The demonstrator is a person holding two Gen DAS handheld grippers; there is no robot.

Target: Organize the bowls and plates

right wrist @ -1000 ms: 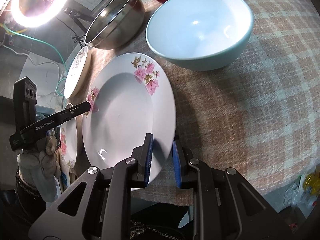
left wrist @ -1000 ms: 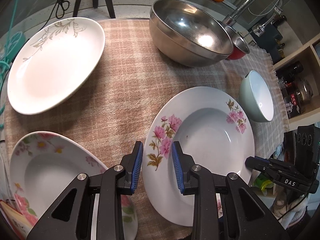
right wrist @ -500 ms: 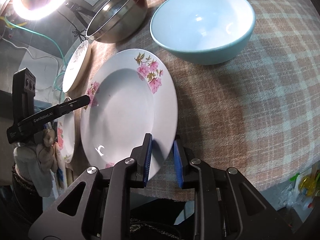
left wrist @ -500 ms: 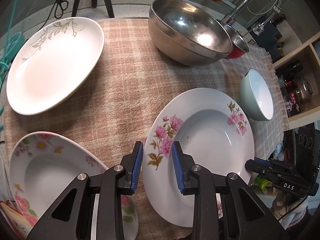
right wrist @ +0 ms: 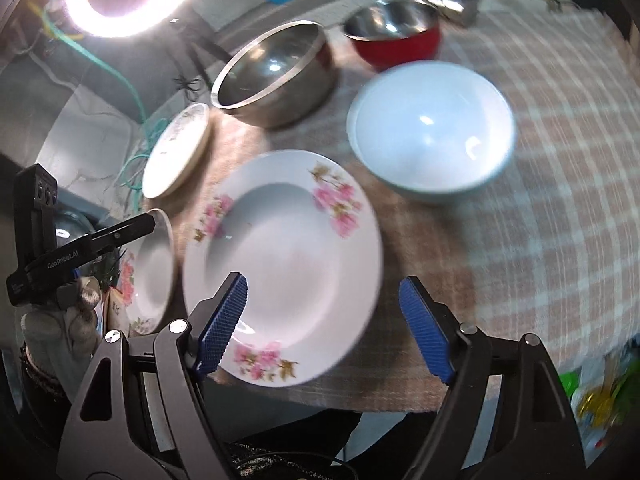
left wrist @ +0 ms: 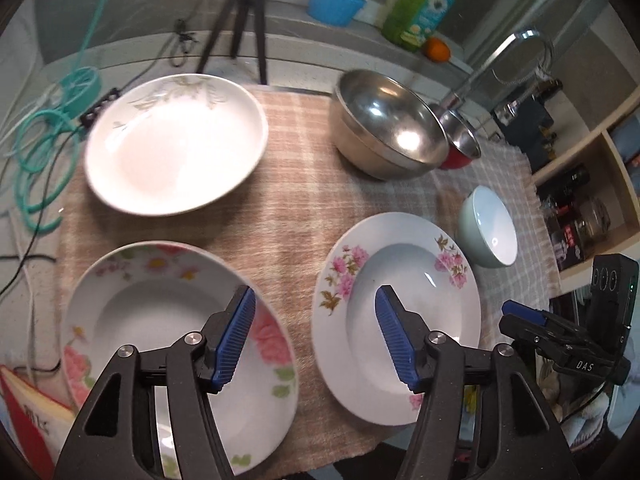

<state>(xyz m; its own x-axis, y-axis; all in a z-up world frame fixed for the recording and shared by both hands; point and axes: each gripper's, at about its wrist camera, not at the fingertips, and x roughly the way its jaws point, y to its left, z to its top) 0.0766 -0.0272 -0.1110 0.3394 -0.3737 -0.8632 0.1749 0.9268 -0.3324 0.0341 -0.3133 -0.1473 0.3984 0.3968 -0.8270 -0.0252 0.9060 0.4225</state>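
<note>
The pink-flowered plate (left wrist: pixel 400 320) lay flat on the checked cloth (left wrist: pixel 280 216), its left rim under my left gripper (left wrist: pixel 314 334) and its right rim under my right gripper (right wrist: pixel 322 330). Both pairs of jaws had just been opening and stood wide, gripping nothing, clear of the plate. Ahead of the right jaws sat the pale blue bowl (right wrist: pixel 432 136). Left of the left jaws lay a 2nd floral plate (left wrist: pixel 160 320), with a white plate (left wrist: pixel 176 144) and steel bowl (left wrist: pixel 388 124) farther ahead.

counter (left wrist: pixel 132 52) | plaid cloth (left wrist: pixel 288 208) | plates, bowls on cloth
</note>
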